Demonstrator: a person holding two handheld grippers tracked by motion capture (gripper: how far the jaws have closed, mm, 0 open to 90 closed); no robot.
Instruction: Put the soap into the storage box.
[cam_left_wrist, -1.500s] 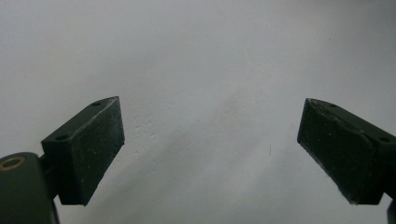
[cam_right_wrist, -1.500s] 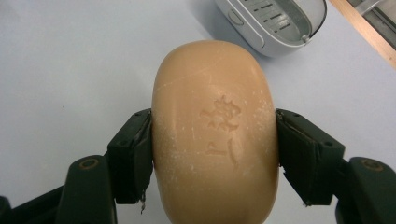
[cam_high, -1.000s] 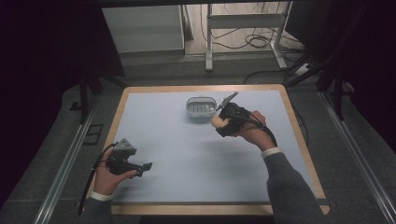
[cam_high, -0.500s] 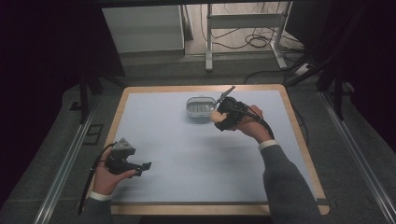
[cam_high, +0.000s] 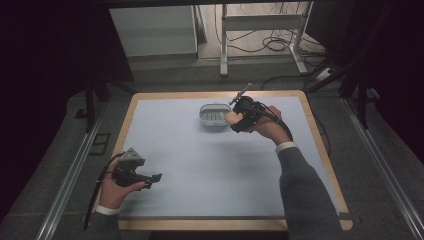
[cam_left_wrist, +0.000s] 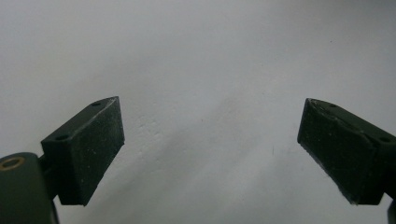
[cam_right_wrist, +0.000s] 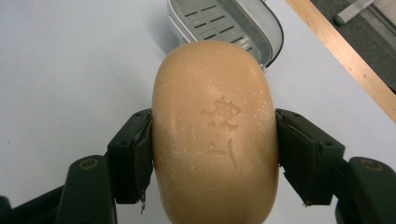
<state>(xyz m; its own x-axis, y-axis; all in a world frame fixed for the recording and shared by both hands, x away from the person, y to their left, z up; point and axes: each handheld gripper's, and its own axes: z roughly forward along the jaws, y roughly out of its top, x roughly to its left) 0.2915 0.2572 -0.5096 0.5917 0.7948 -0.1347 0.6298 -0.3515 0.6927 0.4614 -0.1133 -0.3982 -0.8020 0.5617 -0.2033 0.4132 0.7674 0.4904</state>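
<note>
A smooth, rounded bar of tan soap (cam_right_wrist: 212, 135), its waxy face stamped with a raised emblem and flecked with pale scuffs, sits clamped between the black padded jaws of the right gripper (cam_right_wrist: 212, 154), which press on its two long sides; in the high view the right gripper (cam_high: 239, 120) holds the soap (cam_high: 231, 118) above the table's far half, at the right-hand edge of the soap dish (cam_high: 214, 116). The dish (cam_right_wrist: 233, 23) is a pale grey, oblong tray with rounded corners, a raised rim and a slotted inner floor, and nothing lies in it; it rests on the matte, pale blue-white mat (cam_high: 200, 165) that covers the wood-edged table (cam_high: 320, 150). Near the table's front left corner the left gripper (cam_high: 152, 179) is held low over the mat, well apart from the dish and the soap; the left gripper (cam_left_wrist: 210, 149) has its blunt, wedge-shaped black pads spread wide, with only the bare, faintly speckled mat between them and nothing in their grasp
</note>
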